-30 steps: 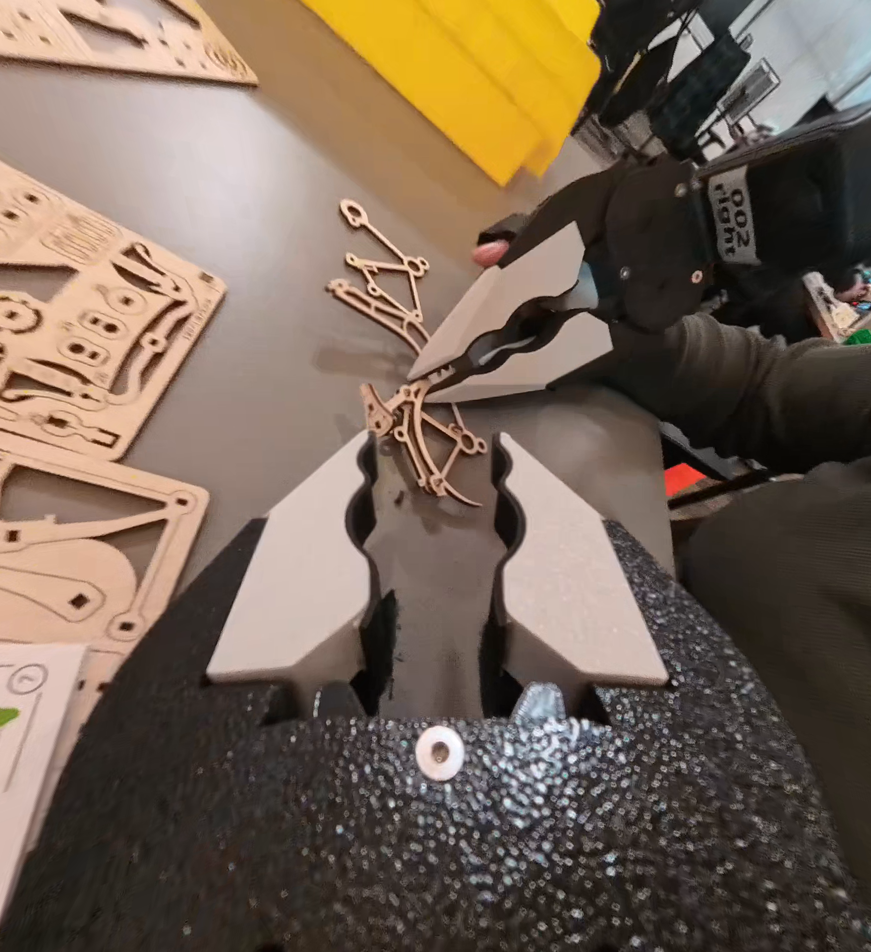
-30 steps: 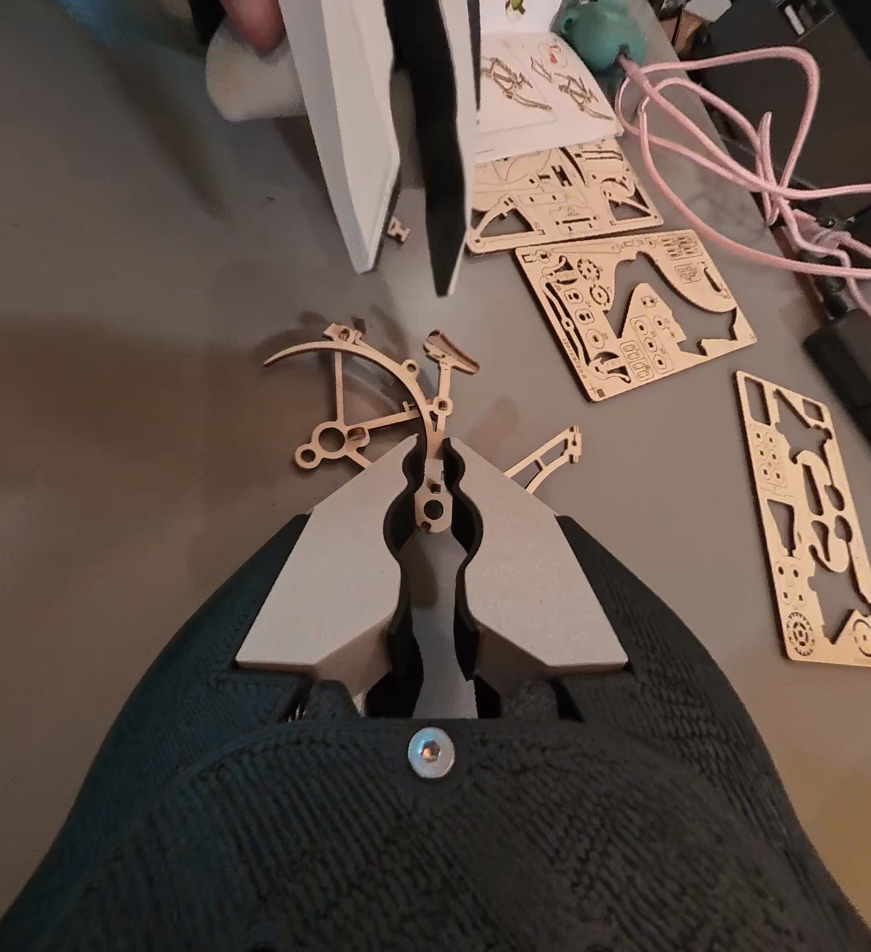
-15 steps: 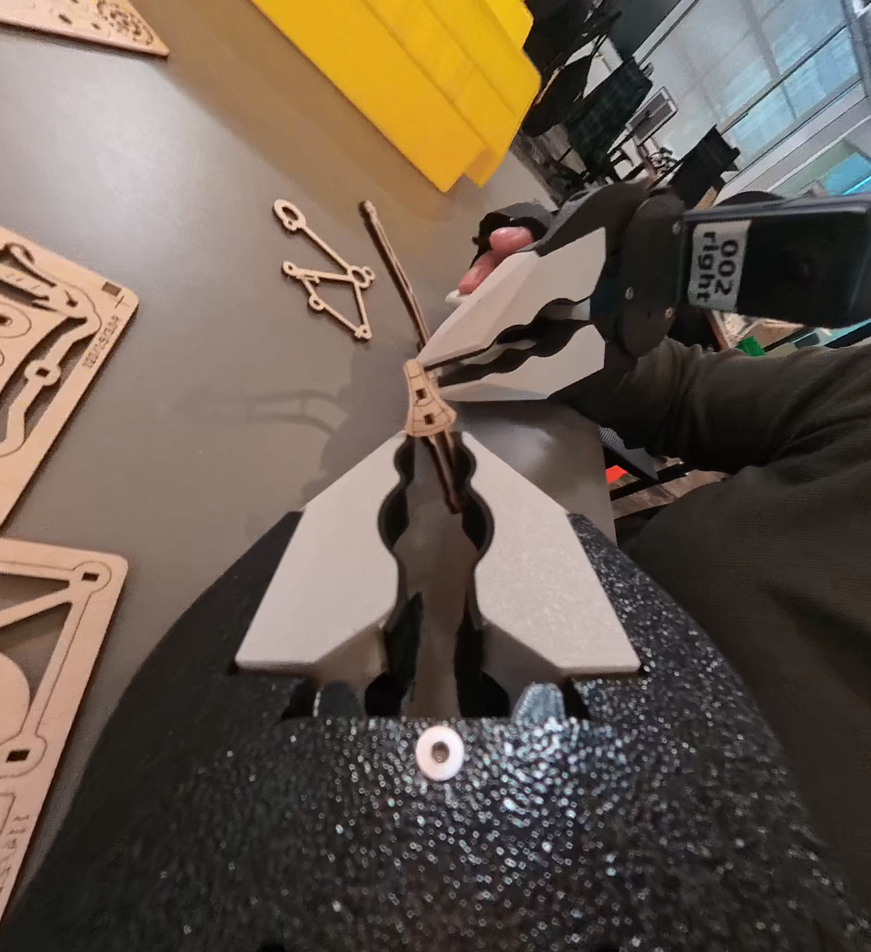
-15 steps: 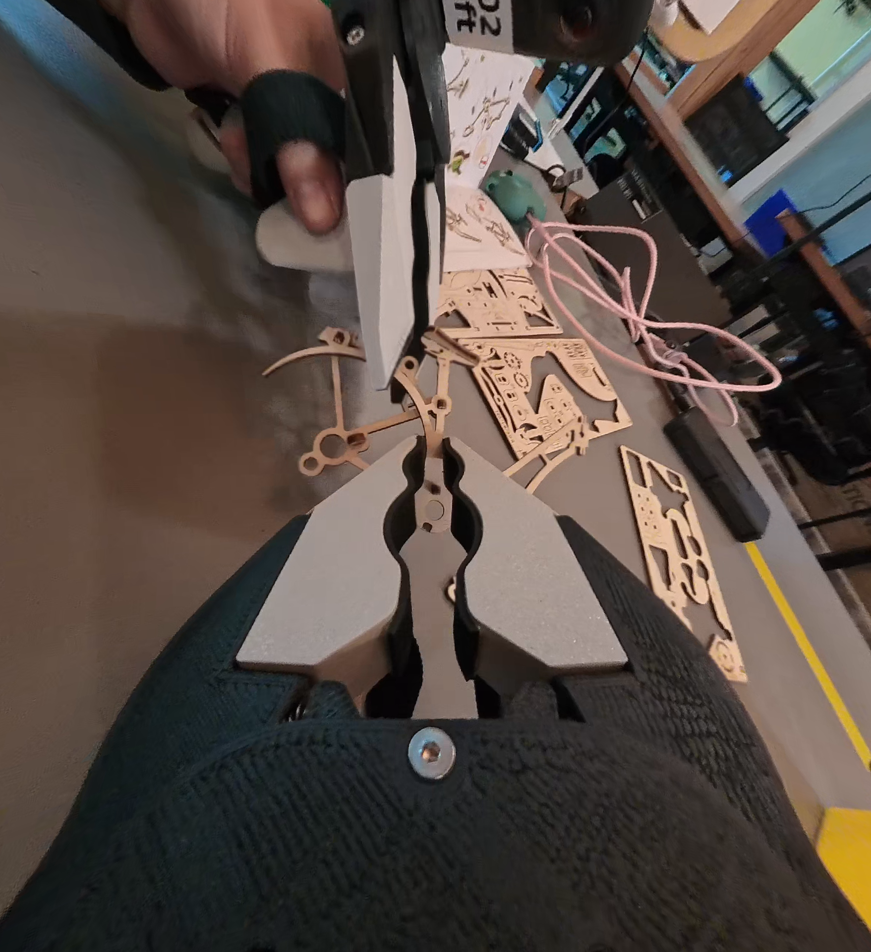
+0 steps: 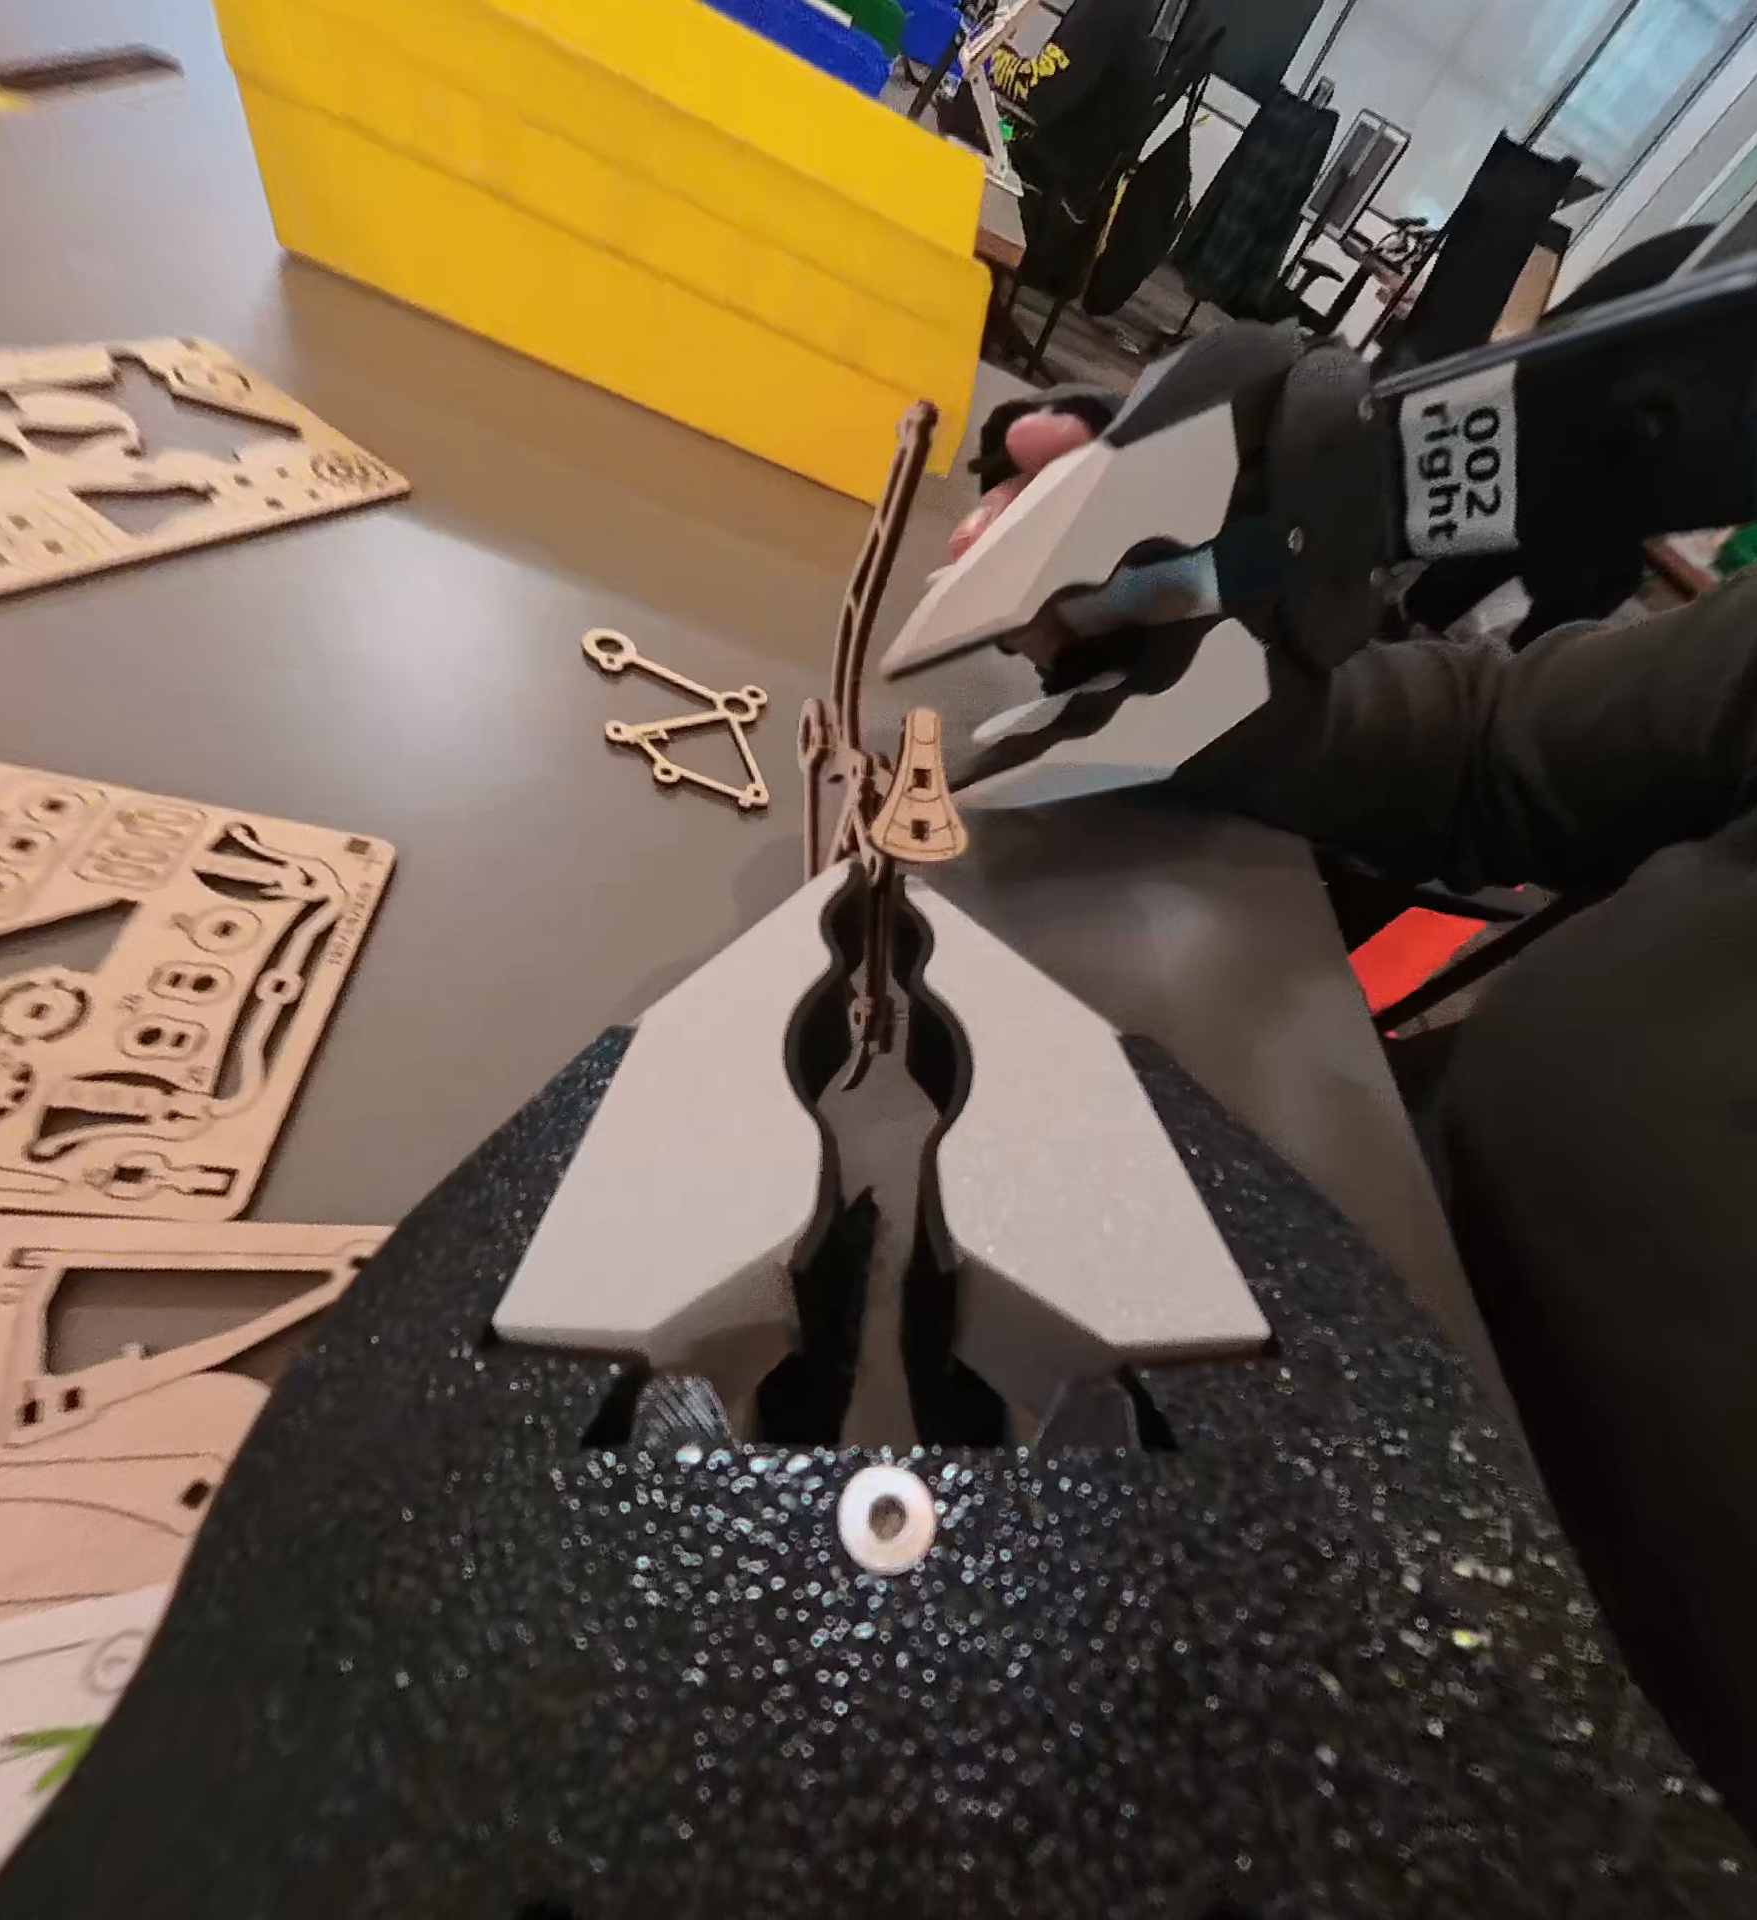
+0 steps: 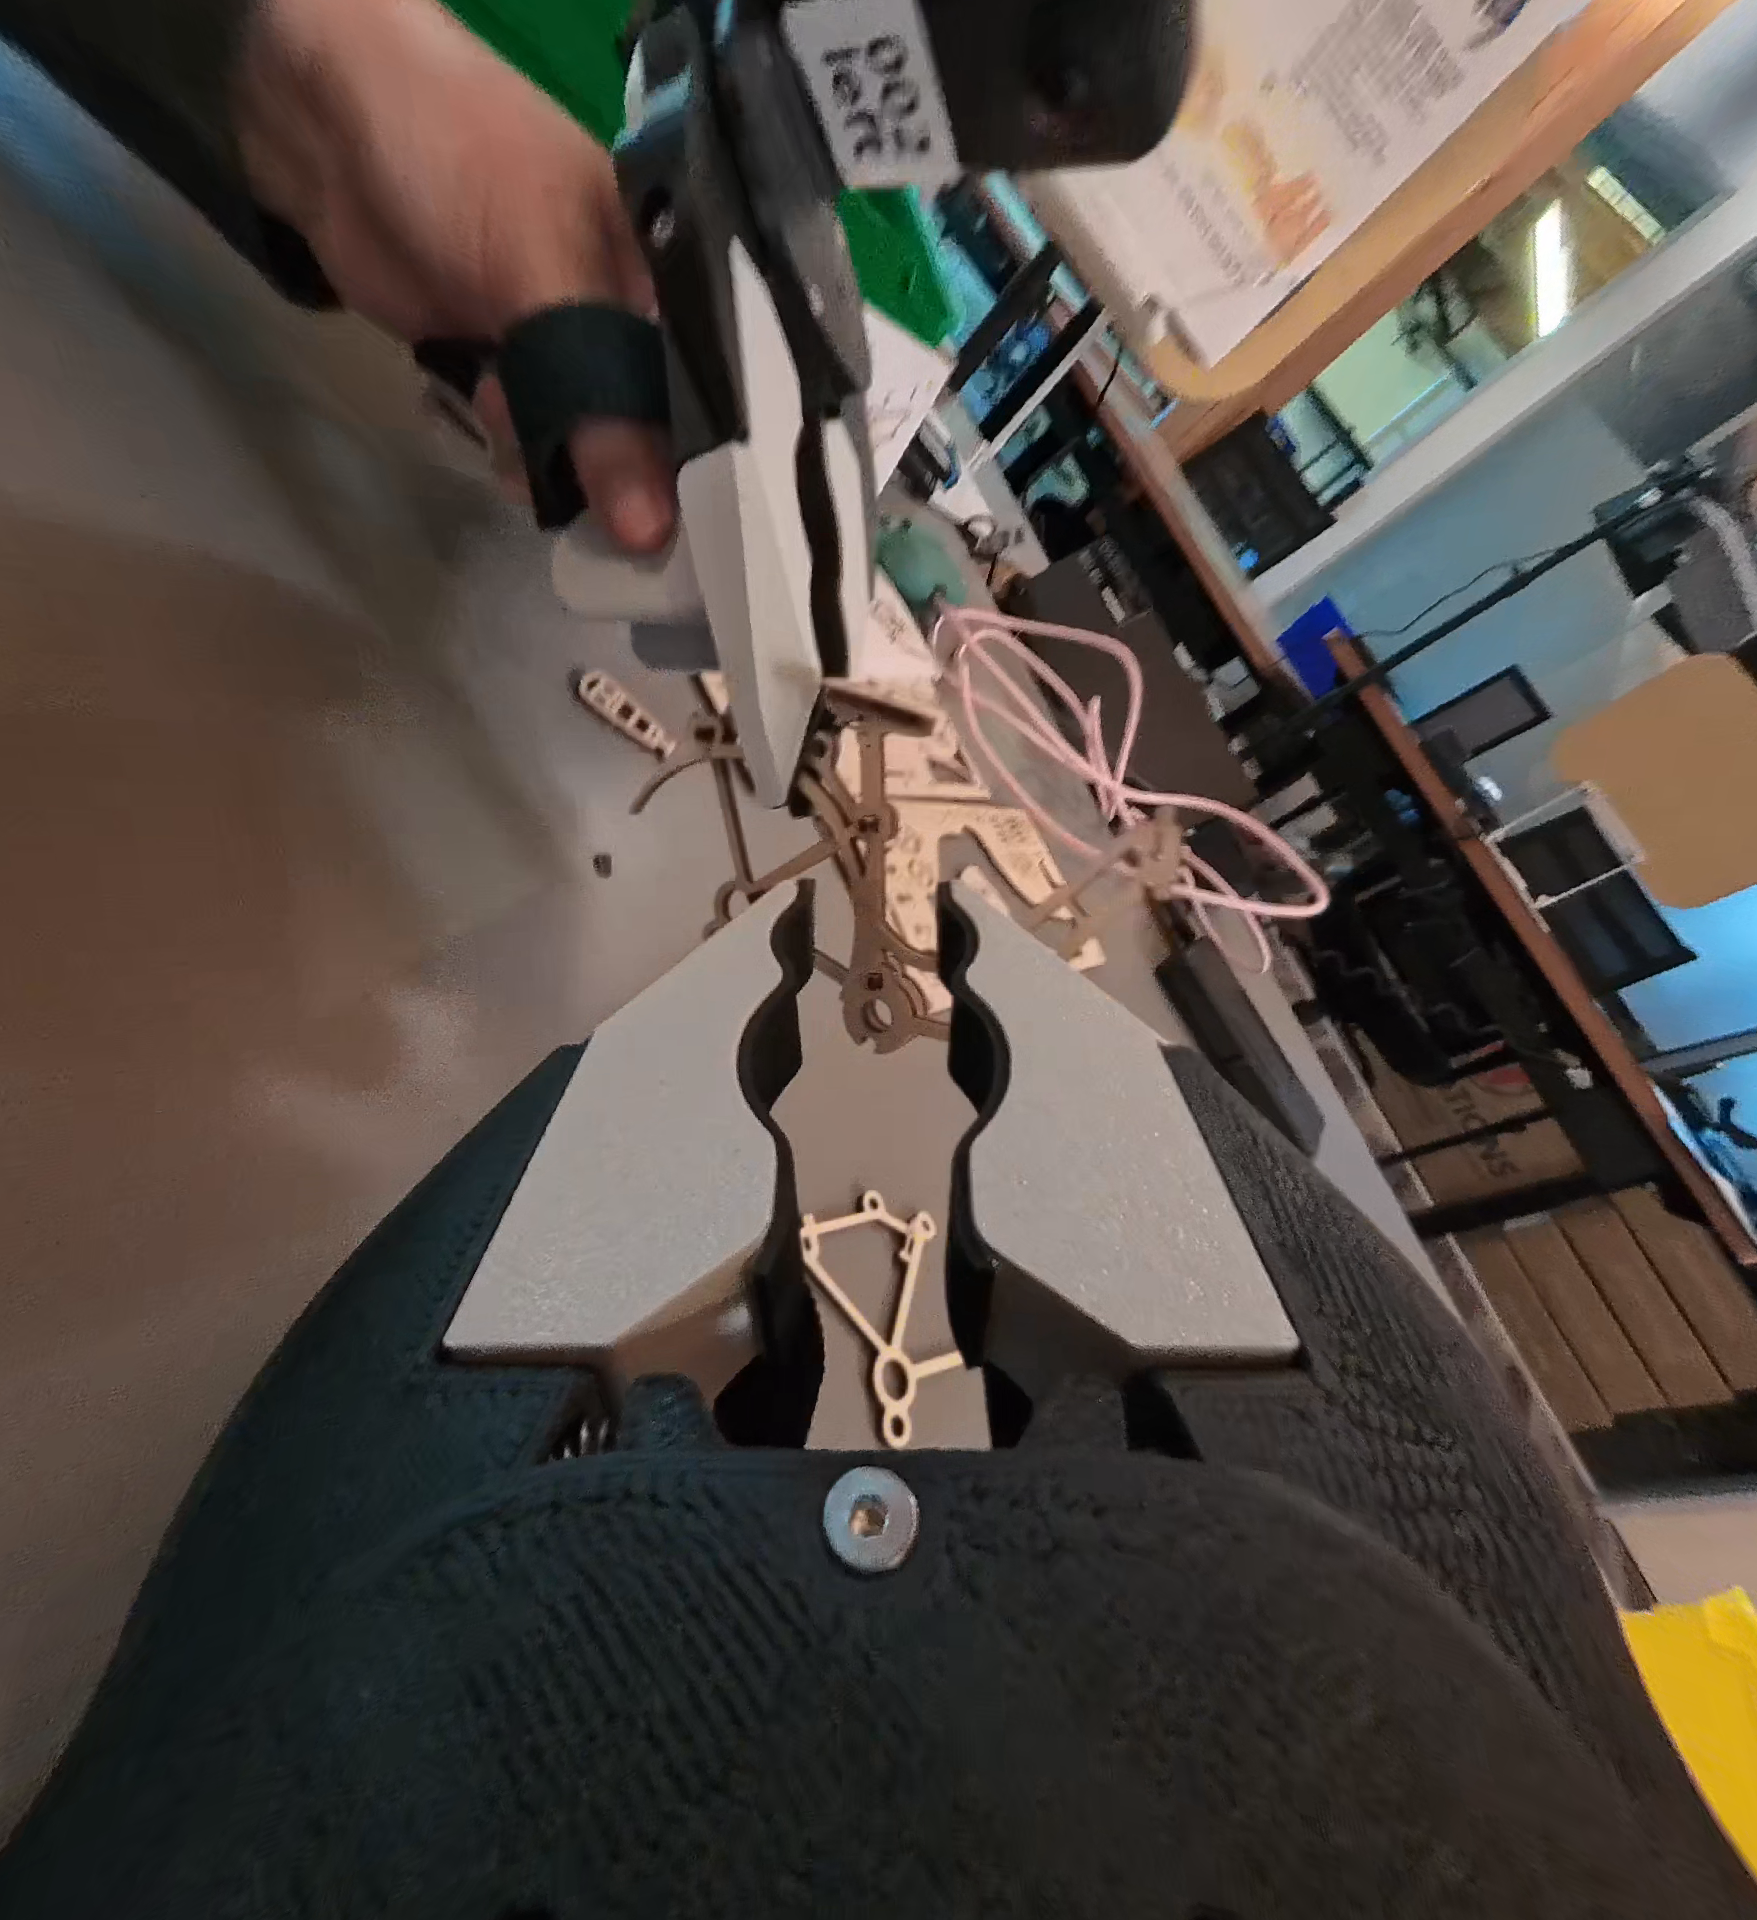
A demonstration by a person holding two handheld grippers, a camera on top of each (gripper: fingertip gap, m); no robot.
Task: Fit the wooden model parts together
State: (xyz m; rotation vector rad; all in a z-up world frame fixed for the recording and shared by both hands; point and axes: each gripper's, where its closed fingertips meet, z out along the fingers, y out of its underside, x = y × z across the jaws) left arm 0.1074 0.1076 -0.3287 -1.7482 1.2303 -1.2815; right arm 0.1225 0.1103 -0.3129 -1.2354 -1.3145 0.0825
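Left tool (image 5: 876, 894) pinches the wooden model frame (image 5: 869, 665) at its tips, lifted off the bench (image 5: 438, 623). Frame stands edge-on, long curved arm pointing up & away. Right tool (image 6: 874, 914) is wide, holding nothing, just beside frame's ring end. Both tools carry white ID labels w/ print.

The left hand (image 6: 438, 208) is blurred; parts sheets (image 5: 74, 987) run off the left edge, one corner smeared.
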